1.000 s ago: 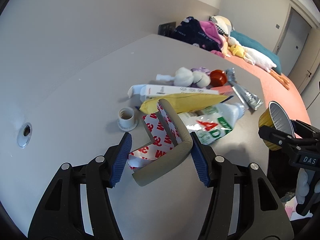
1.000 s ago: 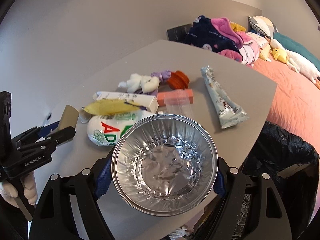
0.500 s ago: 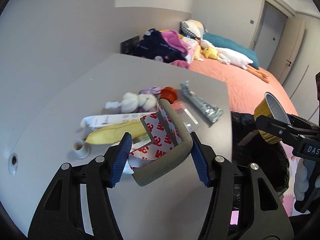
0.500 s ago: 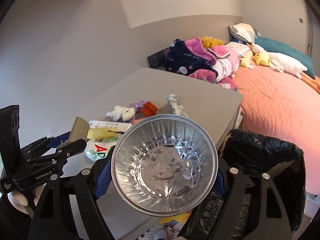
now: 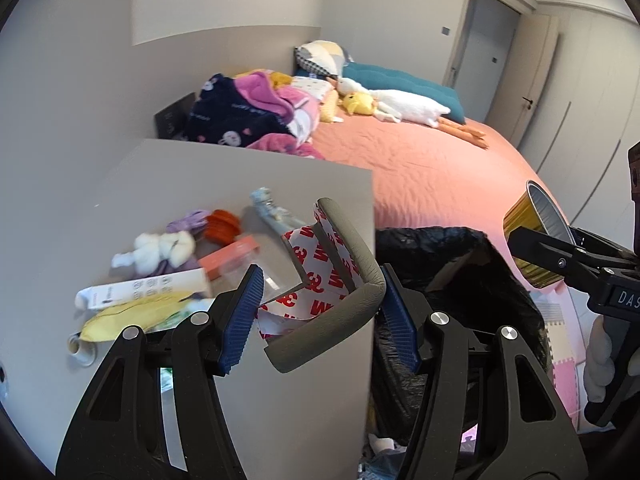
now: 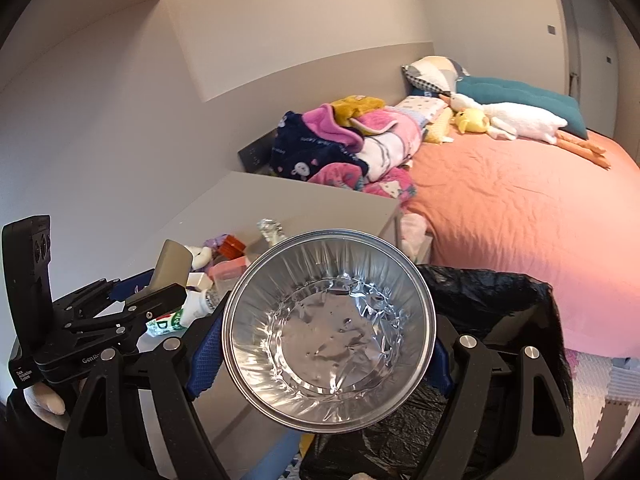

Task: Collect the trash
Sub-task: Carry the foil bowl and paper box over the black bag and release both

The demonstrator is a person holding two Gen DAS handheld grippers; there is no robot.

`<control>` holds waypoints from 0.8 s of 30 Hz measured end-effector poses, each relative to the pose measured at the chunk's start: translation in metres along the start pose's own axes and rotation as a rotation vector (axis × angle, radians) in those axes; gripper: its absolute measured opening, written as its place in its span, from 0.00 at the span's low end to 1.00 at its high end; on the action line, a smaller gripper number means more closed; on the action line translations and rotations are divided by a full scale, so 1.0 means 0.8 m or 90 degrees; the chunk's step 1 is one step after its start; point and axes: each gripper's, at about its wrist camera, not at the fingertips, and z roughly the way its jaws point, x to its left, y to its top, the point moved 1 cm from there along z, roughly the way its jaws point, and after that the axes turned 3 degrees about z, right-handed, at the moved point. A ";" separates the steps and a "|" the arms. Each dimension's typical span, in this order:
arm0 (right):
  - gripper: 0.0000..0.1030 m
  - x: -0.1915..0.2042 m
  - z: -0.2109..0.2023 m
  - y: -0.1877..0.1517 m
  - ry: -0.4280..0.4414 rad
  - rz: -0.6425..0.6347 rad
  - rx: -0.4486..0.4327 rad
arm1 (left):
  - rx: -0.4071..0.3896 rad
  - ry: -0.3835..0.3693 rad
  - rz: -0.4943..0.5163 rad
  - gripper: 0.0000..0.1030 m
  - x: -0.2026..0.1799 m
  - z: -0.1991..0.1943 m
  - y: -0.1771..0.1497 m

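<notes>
- Left gripper [image 5: 320,312] is clamped on a grey foam corner guard [image 5: 344,280] with red-and-white tape backing; it sits at the desk [image 5: 224,184] edge, beside the bin.
- Right gripper [image 6: 324,344] is pinching a foil bowl [image 6: 328,332] by its sides, mouth facing the camera, bowl empty. In the left view the bowl's gold outside shows, held out past the far side of the bin.
- Step in hand, my read: carry phase, both pieces off the desk and headed for the bin. Nothing dropped yet.
- Next move calls for each gripper to get over the bin mouth and then open. The guard is nearer the rim; I can't tell if the bowl is over the opening yet.
- Bin: black bag liner [image 6: 500,312], mouth open, just past the desk edge. A pale flat piece shows inside against the liner [image 5: 452,276]; the rest of the contents are too dark to tell.
- Left on the desk: yellow wrapper [image 5: 136,314], white box [image 5: 148,288], pink box [image 5: 232,254], plush toy [image 5: 160,246], orange cap [image 5: 220,226], silver sachet [image 5: 272,208], small white cap [image 5: 82,354].
- Far: bed [image 5: 420,172] with blankets and stuffed toys, not part of this.
</notes>
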 end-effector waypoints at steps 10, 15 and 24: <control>0.78 -0.063 -0.041 0.000 -0.042 0.044 -0.033 | -0.003 -0.079 0.061 0.56 -0.072 0.027 0.025; 0.78 -0.091 -0.057 -0.002 -0.065 0.062 -0.044 | 0.000 -0.115 0.087 0.56 -0.107 0.039 0.035; 0.97 -0.134 -0.093 0.005 -0.127 0.109 -0.093 | 0.020 -0.190 0.122 0.94 -0.158 0.060 0.038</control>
